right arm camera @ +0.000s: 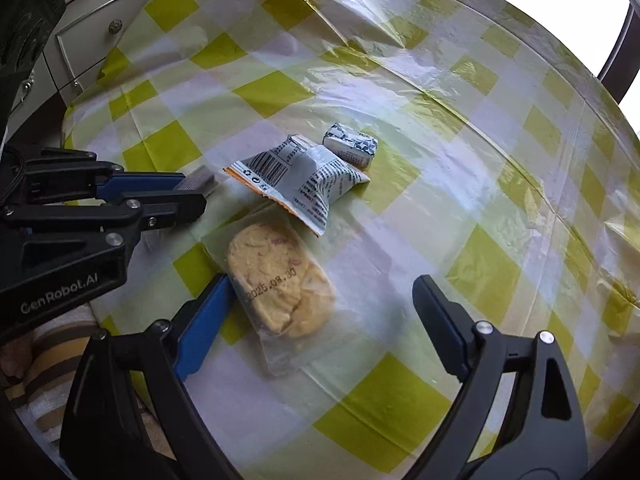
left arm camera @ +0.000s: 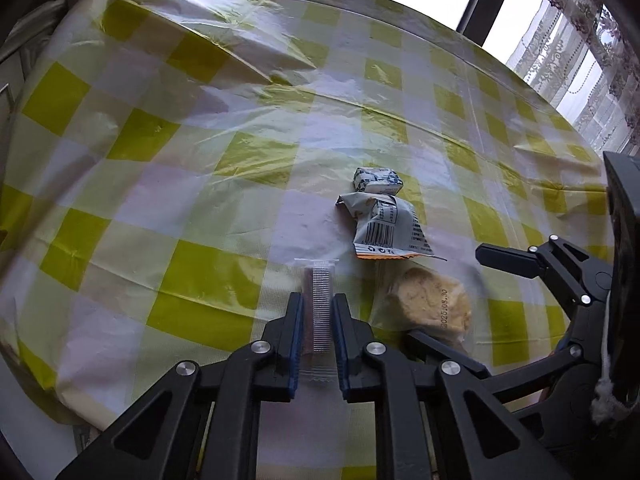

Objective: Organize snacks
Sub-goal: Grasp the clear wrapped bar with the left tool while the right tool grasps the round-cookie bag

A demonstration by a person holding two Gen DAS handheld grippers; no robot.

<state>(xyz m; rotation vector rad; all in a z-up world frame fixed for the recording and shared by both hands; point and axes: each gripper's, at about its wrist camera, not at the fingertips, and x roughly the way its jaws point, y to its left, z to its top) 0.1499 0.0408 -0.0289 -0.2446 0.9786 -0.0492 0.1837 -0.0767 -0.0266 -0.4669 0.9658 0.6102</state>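
Observation:
My left gripper (left arm camera: 317, 300) is shut on a thin clear-wrapped snack stick (left arm camera: 318, 304) that lies on the checked tablecloth (left arm camera: 180, 168); the same gripper (right arm camera: 200, 194) and the stick's tip (right arm camera: 198, 177) show in the right wrist view. To its right lie a yellow cookie in a clear bag (left arm camera: 430, 308), a grey printed snack packet (left arm camera: 390, 226) and a small wrapped block (left arm camera: 378, 181). My right gripper (right arm camera: 320, 300) stands open just over the cookie bag (right arm camera: 280, 284), its left finger beside the cookie and its right finger well off to the side. The grey packet (right arm camera: 304, 180) and block (right arm camera: 352, 146) lie beyond.
The round table's edge (left arm camera: 48, 376) curves close at the near left. A white cabinet with drawers (right arm camera: 96, 36) stands beyond the table's far left. A window with lace curtains (left arm camera: 580, 52) is at the back right. Striped fabric (right arm camera: 52, 360) shows below the table edge.

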